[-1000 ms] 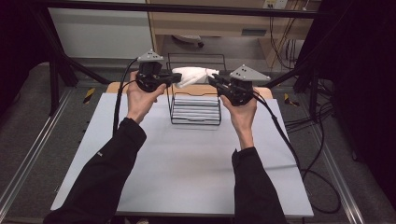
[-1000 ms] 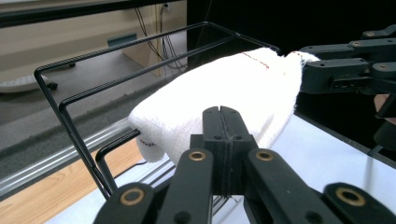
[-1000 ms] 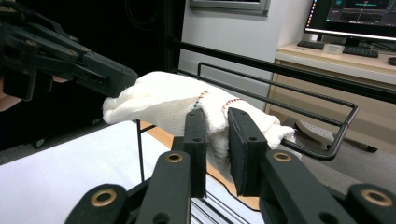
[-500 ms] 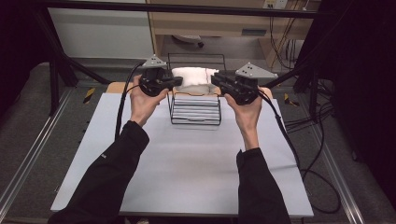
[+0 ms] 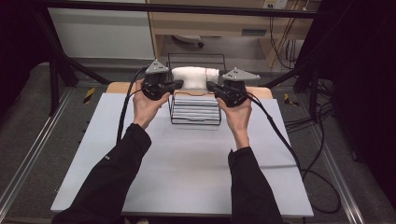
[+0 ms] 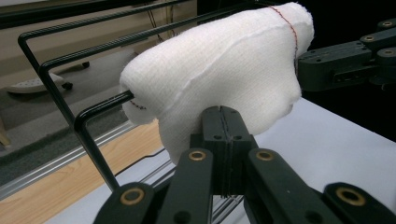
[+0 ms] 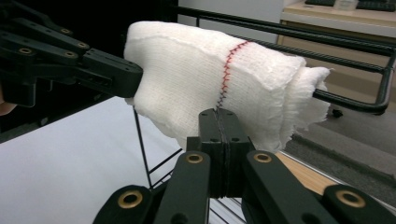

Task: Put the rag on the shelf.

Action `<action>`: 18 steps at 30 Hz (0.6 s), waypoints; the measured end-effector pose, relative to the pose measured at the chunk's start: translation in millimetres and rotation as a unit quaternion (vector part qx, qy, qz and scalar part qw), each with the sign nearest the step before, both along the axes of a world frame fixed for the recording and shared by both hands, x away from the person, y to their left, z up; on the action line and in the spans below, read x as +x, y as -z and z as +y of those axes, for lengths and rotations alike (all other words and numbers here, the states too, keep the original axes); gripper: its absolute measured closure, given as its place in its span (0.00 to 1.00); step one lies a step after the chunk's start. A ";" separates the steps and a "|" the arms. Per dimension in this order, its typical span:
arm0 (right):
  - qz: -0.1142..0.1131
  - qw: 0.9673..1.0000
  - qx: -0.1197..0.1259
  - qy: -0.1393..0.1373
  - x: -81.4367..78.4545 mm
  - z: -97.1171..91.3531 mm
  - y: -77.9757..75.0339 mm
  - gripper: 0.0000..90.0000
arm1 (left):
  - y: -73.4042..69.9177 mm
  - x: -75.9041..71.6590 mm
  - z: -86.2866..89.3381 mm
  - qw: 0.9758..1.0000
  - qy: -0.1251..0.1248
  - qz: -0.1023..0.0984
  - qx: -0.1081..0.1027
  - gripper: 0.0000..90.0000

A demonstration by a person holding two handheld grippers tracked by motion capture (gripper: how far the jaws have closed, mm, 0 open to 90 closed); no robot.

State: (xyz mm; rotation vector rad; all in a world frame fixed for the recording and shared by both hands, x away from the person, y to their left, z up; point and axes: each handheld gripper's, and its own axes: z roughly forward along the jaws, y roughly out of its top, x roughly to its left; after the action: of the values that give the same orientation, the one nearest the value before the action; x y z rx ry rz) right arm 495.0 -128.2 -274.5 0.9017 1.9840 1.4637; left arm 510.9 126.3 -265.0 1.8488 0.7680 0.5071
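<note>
A white folded cloth (image 5: 194,77) with a red stitch line lies across the top bars of a black wire rack (image 5: 195,112) at the table's far middle. My left gripper (image 5: 176,85) is shut on the cloth's left end and my right gripper (image 5: 210,87) on its right end. The right jaws have just closed further on it. In the left gripper view the cloth (image 6: 219,70) bulges over the shut left gripper (image 6: 223,122), with the rack's bar (image 6: 88,119) to the left. In the right gripper view the right gripper (image 7: 218,123) pinches the lower edge of the cloth (image 7: 210,79).
The rack stands on a white table top (image 5: 187,168) with a wooden strip (image 5: 116,87) along its far edge. Black cables (image 5: 280,140) trail from both grippers over the table. A beige cabinet (image 5: 219,23) stands beyond.
Both hands have carried the cloth a little back and down onto the rack's top bars. It now lies spread wider between the two grippers.
</note>
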 end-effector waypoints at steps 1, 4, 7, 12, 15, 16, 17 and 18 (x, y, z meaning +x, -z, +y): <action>0.001 1.000 0.003 0.002 1.2 0.3 0.4 0.99 | 0.5 0.2 -1.2 1.000 -0.001 -0.001 -0.001 1.00; -0.002 1.000 0.009 0.002 1.8 0.2 -0.3 0.98 | 0.8 0.2 -1.6 1.000 0.001 0.000 -0.001 1.00; -0.007 1.000 0.013 -0.004 -3.1 -2.8 -3.3 0.95 | -1.5 -4.5 1.6 1.000 0.008 -0.002 -0.002 0.98; -0.010 0.999 0.029 -0.012 -16.9 -12.9 -8.9 0.78 | -3.7 -18.1 11.1 1.000 0.019 0.006 0.008 0.90; 0.006 0.999 0.043 -0.013 -26.1 -21.5 -7.4 0.64 | 0.5 -27.9 17.1 0.999 0.030 0.016 0.020 0.83; 0.010 0.999 0.039 -0.012 -28.8 -24.2 -5.9 0.60 | 3.3 -31.2 19.3 0.999 0.034 0.020 0.023 0.80; 0.013 0.999 0.038 -0.009 -31.1 -26.7 -3.7 0.56 | 6.6 -34.6 21.5 0.999 0.036 0.023 0.026 0.77; 0.020 0.999 0.037 -0.008 -33.3 -29.6 -1.4 0.51 | 10.3 -37.8 23.6 0.999 0.039 0.026 0.028 0.74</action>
State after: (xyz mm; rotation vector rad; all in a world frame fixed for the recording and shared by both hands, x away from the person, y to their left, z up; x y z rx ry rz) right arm 461.7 -157.9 -273.2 0.9555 1.9799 1.5491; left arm 473.1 150.0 -275.3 1.9430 0.7200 0.4358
